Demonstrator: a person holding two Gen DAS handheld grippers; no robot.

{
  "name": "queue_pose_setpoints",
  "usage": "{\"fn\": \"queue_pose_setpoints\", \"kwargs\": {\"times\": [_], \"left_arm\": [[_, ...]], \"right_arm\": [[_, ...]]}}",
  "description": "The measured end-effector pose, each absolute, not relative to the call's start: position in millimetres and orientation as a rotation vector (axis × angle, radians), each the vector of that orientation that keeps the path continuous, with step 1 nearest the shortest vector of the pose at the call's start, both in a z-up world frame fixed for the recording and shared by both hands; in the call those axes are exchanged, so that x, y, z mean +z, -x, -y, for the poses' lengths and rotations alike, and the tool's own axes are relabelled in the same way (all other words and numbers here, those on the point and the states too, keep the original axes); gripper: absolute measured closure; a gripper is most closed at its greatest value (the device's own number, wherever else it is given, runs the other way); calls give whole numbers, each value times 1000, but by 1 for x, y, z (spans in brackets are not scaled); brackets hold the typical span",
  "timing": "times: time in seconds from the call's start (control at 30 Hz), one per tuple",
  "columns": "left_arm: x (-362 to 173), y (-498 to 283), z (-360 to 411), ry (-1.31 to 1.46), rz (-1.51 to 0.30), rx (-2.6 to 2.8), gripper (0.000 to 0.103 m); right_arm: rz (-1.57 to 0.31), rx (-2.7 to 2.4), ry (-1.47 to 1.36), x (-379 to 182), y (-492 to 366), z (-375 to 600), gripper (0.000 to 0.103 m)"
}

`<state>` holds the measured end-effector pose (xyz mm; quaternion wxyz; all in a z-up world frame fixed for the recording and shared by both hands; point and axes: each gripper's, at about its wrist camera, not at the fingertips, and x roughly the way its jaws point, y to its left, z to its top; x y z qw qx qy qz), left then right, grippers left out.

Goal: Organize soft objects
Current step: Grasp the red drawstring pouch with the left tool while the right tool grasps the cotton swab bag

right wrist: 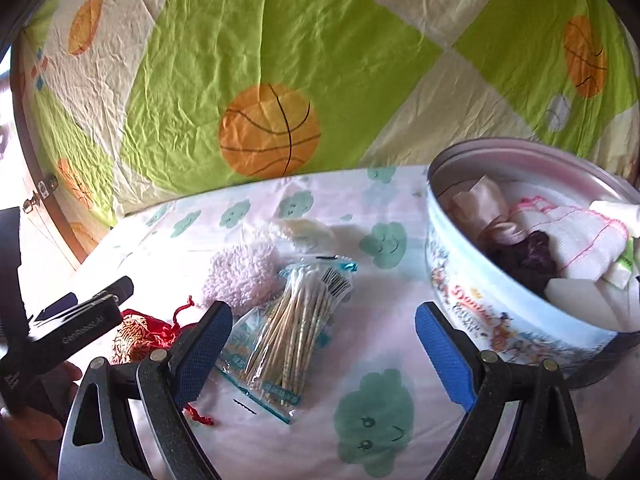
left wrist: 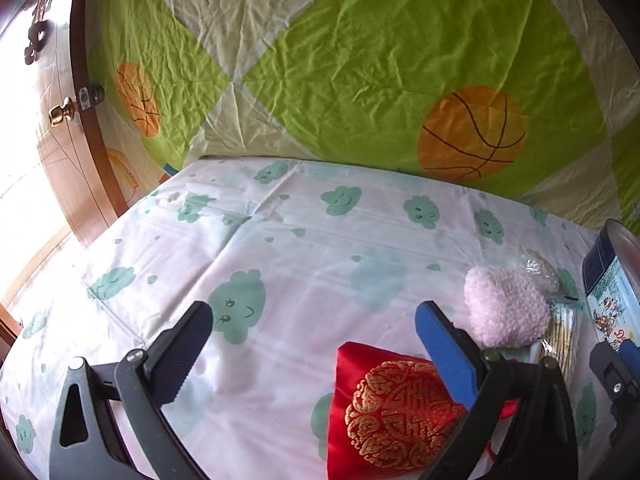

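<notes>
Between the widely parted jaws of the right gripper point(right wrist: 324, 334), nothing is held; a light, crinkly packet of cotton swabs point(right wrist: 288, 332) lies on the cloud-print sheet point(right wrist: 280, 440) just ahead, best pinched across its middle. The left gripper point(left wrist: 314, 326) is likewise spread and empty above the soft red embroidered pouch point(left wrist: 384, 412). Beyond, a pink fluffy pad point(right wrist: 240, 272) is seen, and the round tin point(right wrist: 500, 304) of cloths sits right.

One red pouch point(left wrist: 394, 412), one pink fluffy pad point(left wrist: 505, 307), one swab packet point(right wrist: 288, 336), one tin point(right wrist: 496, 312)
</notes>
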<state>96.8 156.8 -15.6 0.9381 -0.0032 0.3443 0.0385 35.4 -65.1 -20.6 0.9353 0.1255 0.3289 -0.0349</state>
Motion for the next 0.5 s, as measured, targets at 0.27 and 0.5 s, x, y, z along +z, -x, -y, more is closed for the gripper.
{"fn": "queue_pose_setpoints", "kwargs": {"times": [0.27, 0.5], "left_arm": [[-11, -93, -160, -41, -678, -18, 0], [-15, -74, -123, -282, -629, -226, 0]], "right_arm": [[-842, -53, -279, -39, -75, 45, 18], [-870, -9, -135, -34, -68, 41, 57]]}}
